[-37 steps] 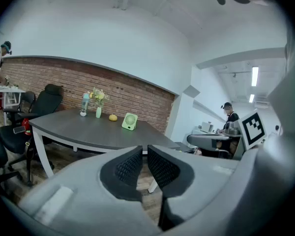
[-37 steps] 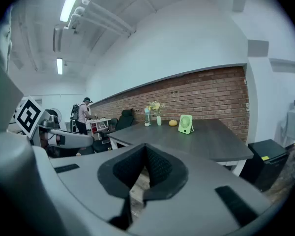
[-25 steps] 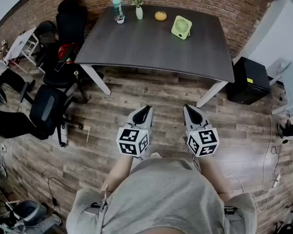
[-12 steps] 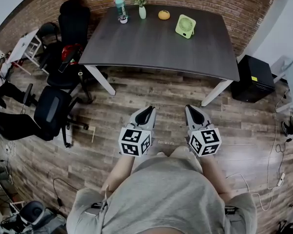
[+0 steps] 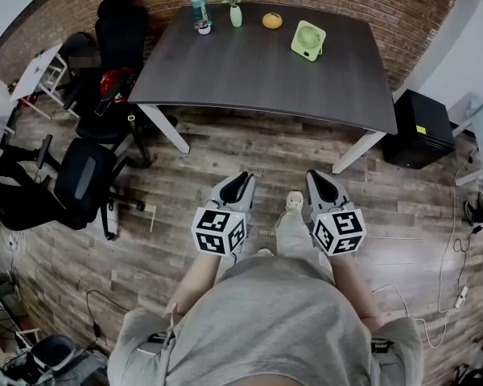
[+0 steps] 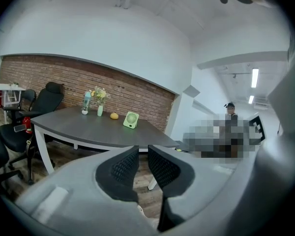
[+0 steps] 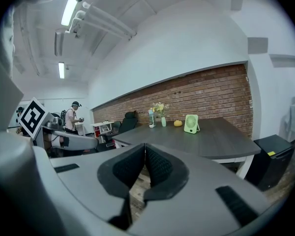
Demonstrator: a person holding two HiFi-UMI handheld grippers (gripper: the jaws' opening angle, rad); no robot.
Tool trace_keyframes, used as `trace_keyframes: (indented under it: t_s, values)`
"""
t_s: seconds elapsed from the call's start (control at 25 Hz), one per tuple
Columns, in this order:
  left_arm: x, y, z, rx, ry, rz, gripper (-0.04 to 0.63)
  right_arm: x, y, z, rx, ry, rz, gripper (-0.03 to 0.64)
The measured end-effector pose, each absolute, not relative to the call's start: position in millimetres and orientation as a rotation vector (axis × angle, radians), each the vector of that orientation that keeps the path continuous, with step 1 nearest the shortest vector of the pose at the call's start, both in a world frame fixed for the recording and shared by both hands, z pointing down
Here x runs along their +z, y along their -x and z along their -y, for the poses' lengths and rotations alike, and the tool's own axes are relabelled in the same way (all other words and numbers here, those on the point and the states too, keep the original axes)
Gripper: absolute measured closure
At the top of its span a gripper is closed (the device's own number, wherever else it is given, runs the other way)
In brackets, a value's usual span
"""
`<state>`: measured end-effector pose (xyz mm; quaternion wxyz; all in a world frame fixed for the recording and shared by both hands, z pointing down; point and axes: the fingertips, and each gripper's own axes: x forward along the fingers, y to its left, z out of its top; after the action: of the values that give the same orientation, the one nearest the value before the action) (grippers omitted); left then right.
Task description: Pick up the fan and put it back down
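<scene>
The green fan point(image 5: 307, 39) stands upright at the far right of the table point(image 5: 258, 79), beside an orange point(image 5: 272, 21), a vase point(image 5: 236, 14) and a bottle point(image 5: 196, 6). Over the wooden floor point(image 5: 225, 147), well short of it, the left gripper point(image 5: 243, 177) has its jaws slightly apart and the right gripper point(image 5: 314, 175) has them pressed together, both empty

Soft even daylight (fisheye-warped, dark corners)

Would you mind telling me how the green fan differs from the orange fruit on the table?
The fan is pale green, while the fruit is orange. The fan is a flat, squarish panel standing upright, whereas the fruit is round and low. The fan also looks larger than the fruit. Both sit apart from each other on the dark table, near its brick-wall edge.
</scene>
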<state>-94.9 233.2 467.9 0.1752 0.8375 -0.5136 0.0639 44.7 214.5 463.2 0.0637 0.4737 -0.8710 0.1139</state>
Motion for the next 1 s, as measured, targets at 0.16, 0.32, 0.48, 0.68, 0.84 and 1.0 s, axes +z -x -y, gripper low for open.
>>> trace_keyframes:
  t_s: [0.16,0.32,0.48,0.68,0.84,1.0]
  values:
    - [471,91,-217,0.175,-2.363,1.462,0.537,464,-47,-196,0.346,-1.411,2.649,0.598]
    - [472,87,-194,0.168,-2.367,1.457,0.518,468,-50,-170,0.351,-1.405,2.654,0.562]
    - [474,84,-165,0.179,-2.369,1.462,0.505,467,-52,-139,0.353,-1.407,2.668,0.526]
    - [471,76,-125,0.173,-2.369,1.469,0.493,465,-60,-95,0.362,-1.400,2.681,0.488]
    - [470,72,-90,0.180,-2.359,1.472,0.491,462,-65,-56,0.361,-1.404,2.679,0.460]
    - [462,65,-53,0.174,-2.353,1.480,0.491,458,-72,-18,0.366,-1.386,2.670,0.445]
